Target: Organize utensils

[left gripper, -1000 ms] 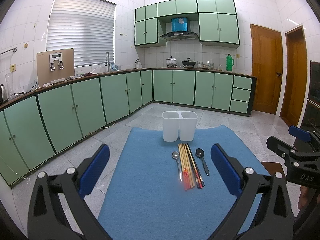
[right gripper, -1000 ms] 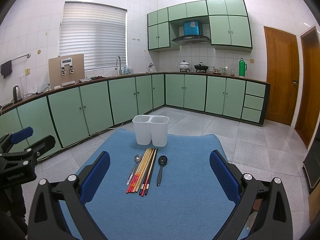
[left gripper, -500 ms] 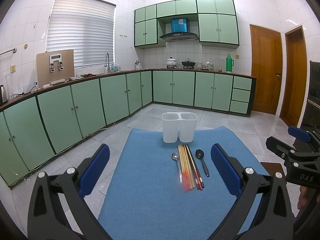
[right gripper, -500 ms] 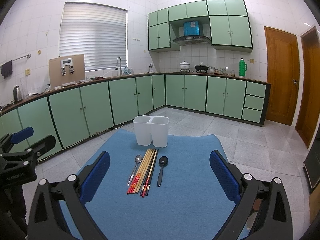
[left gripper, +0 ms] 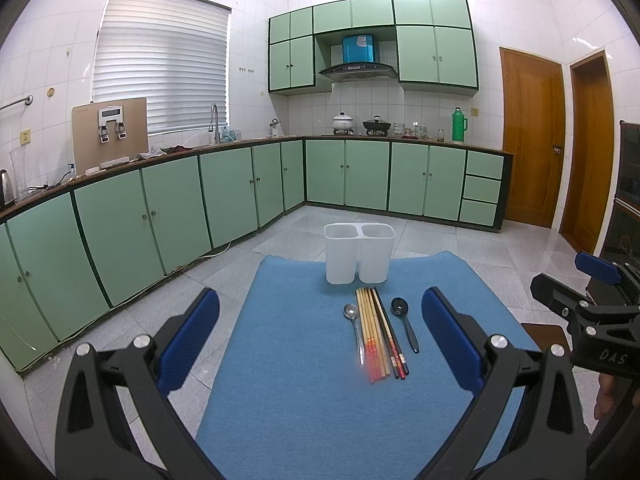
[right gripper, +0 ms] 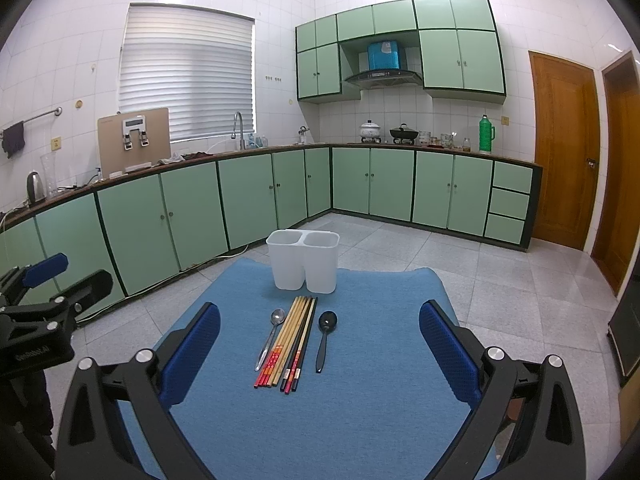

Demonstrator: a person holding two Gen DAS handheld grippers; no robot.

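Both grippers hover spread and empty; best to pinch the black spoon mid-handle for the holder.

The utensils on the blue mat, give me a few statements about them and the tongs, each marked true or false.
1. The white holder has two compartments, both with nothing in them. True.
2. The black spoon lies between the silver spoon and the chopsticks. False: the chopsticks lie in the middle, with a spoon on either side.
3. The left tongs grip a chopstick. False: they are open and hold nothing.
4. The right tongs are open above the blue mat. True.
5. The utensils lie flat in front of the holder. True.
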